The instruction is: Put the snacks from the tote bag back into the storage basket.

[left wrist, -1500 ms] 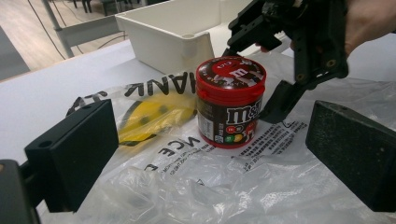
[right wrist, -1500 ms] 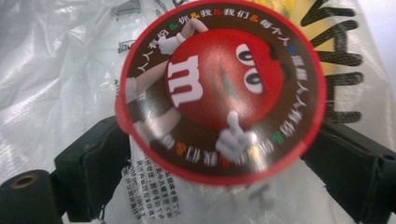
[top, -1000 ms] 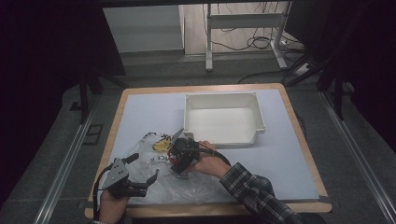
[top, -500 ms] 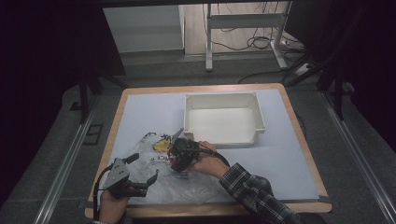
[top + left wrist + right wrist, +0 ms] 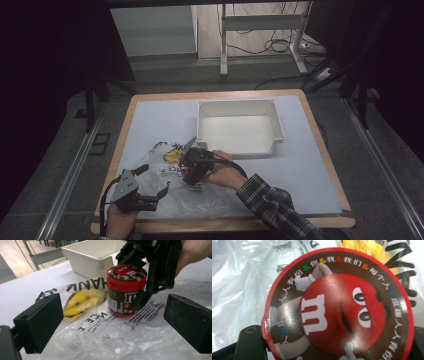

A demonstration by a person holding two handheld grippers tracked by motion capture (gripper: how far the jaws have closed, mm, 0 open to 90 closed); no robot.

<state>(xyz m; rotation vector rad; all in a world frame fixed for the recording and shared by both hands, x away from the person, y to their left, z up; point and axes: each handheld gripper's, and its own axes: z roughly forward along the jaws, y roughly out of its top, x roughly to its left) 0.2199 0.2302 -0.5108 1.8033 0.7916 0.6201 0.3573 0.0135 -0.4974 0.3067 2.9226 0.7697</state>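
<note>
Two grippers over a clear plastic bag (image 5: 200, 197) spread on the near part of the table (image 5: 310, 165). Hidden or hard to read: in the high view the candy jar (image 5: 125, 290) is almost wholly covered by the right gripper (image 5: 192, 167) and hand (image 5: 225, 172), only a dark lump shows there. Right gripper view is cropped tight on the jar's red lid (image 5: 339, 307); jar body unseen there, jaw tips cut off at the bottom corners. Yellow print on the bag (image 5: 82, 300) is crumpled, text partly legible, partly folded under. Whether anything lies inside the bag, cannot tell.

Fingers: right gripper has just been closing and is now clamped on the jar, coming down from above, one finger (image 5: 140, 300) pressed against the jar's side in the left gripper view. Jar stands upright on the bag, just in front of the white bin (image 5: 240, 125), not in it. Left gripper (image 5: 150, 192) sits at the near left edge of the bag, jaws spread wide, pads (image 5: 41, 320) apart with nothing between them, touching nothing that I can make out; jar well ahead of it.
</note>
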